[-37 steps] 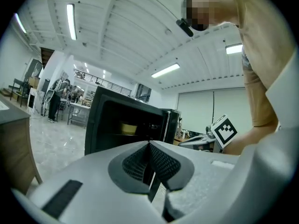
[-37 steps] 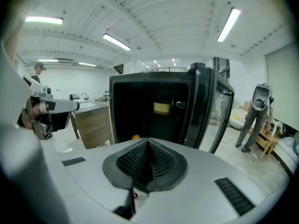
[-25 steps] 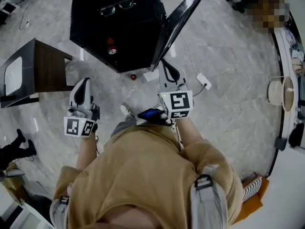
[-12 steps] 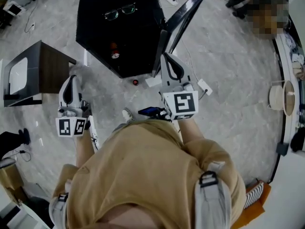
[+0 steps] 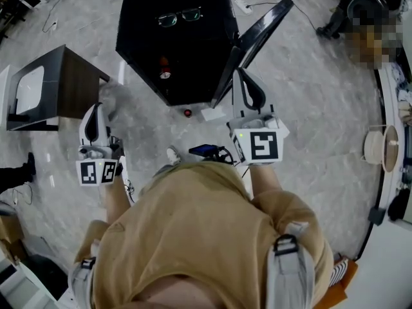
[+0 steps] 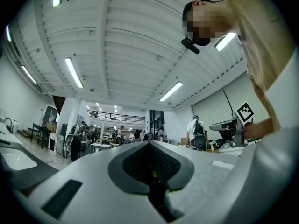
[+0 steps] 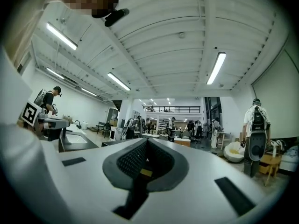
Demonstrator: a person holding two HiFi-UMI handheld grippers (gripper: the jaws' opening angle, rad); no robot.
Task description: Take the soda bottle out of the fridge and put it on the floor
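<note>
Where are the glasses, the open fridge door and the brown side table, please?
glasses [image 5: 179, 17]: head view, bridge between the lenses
fridge door [image 5: 254, 50]: head view, middle of its open panel
side table [image 5: 77, 85]: head view, its brown side wall

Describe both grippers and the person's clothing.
The left gripper and right gripper are pale grey, tapered shells with black inset pads. Each carries a white cube with black square markers. The person wears a tan short-sleeved shirt with grey shoulder straps.

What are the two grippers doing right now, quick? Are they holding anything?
Left gripper: closed, holding nothing.
Right gripper: closed, holding nothing.
</note>
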